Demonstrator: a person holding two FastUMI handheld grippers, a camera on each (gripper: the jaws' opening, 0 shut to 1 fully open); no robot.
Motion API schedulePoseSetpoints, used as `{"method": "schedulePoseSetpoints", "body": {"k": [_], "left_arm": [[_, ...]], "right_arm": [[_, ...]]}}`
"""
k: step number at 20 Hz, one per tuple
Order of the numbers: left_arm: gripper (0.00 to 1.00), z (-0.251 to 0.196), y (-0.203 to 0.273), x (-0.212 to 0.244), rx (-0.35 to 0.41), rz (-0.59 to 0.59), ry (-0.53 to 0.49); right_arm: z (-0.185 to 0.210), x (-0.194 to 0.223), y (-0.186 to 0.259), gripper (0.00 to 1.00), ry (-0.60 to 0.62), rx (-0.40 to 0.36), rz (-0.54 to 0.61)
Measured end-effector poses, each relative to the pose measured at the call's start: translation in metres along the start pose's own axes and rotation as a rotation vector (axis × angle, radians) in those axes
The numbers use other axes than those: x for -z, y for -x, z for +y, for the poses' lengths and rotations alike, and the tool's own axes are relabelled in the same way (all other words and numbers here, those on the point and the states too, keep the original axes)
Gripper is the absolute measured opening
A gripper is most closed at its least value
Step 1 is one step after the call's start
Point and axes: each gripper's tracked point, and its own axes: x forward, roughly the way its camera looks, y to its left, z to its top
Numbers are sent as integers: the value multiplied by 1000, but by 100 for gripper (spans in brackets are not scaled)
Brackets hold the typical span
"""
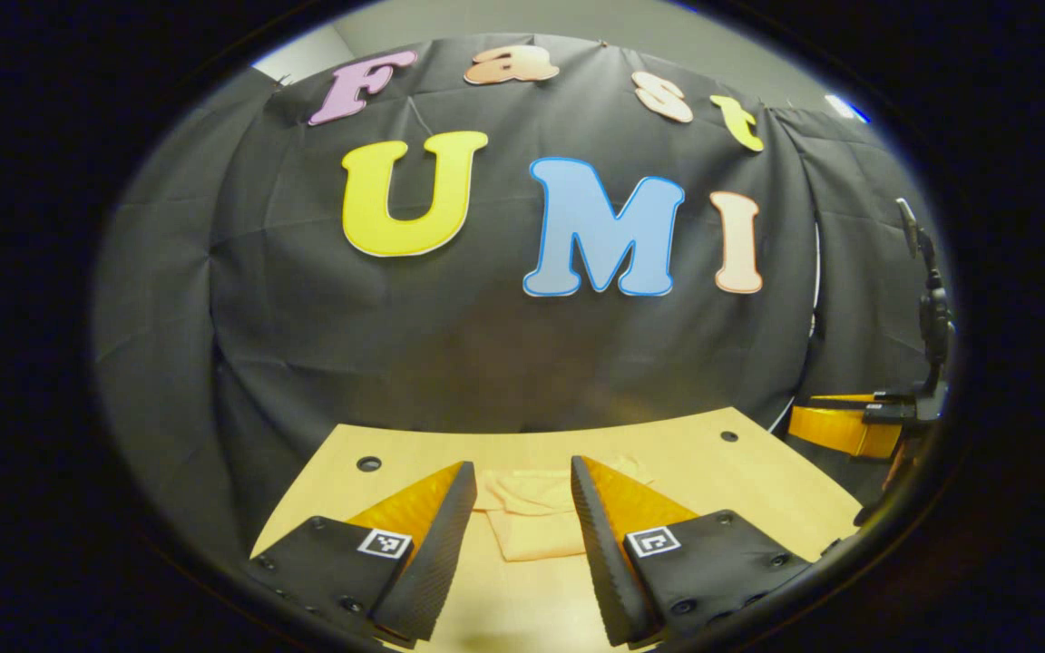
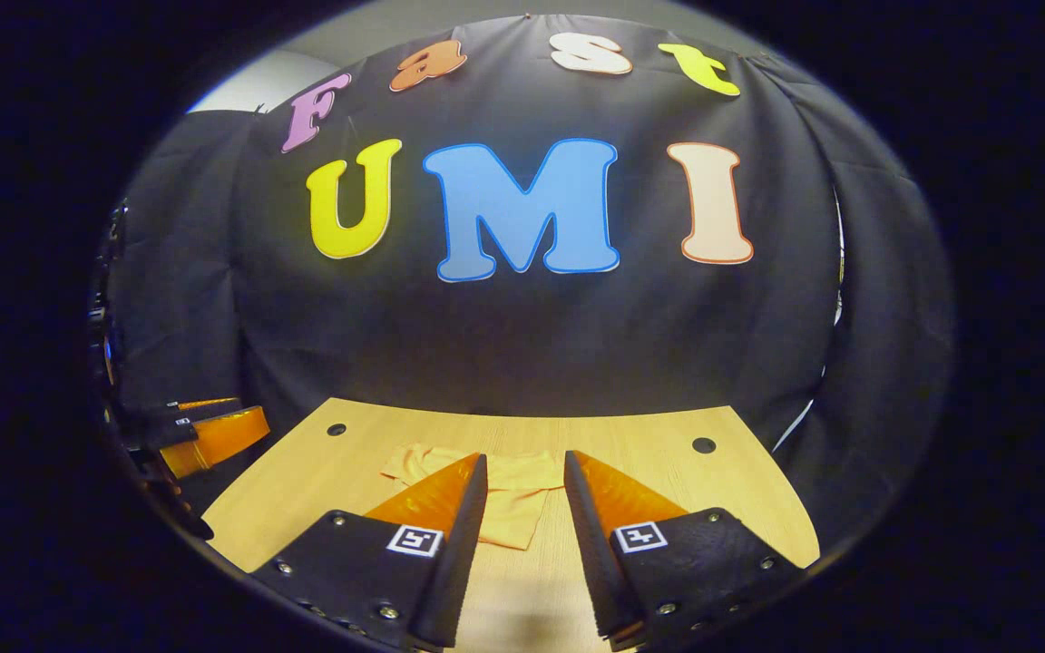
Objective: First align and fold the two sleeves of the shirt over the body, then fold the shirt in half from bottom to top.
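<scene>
Shirt (image 1: 530,517) lies flat on the table (image 1: 722,472) in my left gripper view, beyond the left gripper (image 1: 522,476), fingers spread, holding nothing. Right gripper view: right gripper (image 2: 525,467) likewise spread and holding nothing, shirt (image 2: 513,494) ahead of it.

Black cloth wall (image 1: 323,299), pale wooden table (image 2: 631,444) with small dark holes, grey ceiling above

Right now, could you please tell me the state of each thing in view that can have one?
Pale orange cloth shirt: lying on the table, apparently folded, ungripped.
Left gripper: open, holding nothing, short of the shirt.
Right gripper: open, holding nothing.
Light wooden table: bearing the shirt.
</scene>
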Motion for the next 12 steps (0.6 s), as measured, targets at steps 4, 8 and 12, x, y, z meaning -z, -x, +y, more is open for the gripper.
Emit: {"method": "schedulePoseSetpoints", "body": {"k": [4, 8, 12], "left_arm": [[71, -4, 16, 7, 34, 11, 1], [69, -3, 23, 2, 56, -4, -16], [68, -14, 26, -10, 98, -29, -65]], "right_arm": [[5, 1, 26, 54, 0, 29, -14], [1, -3, 41, 54, -24, 78, -38], [-5, -13, 51, 54, -39, 112, -70]]}}
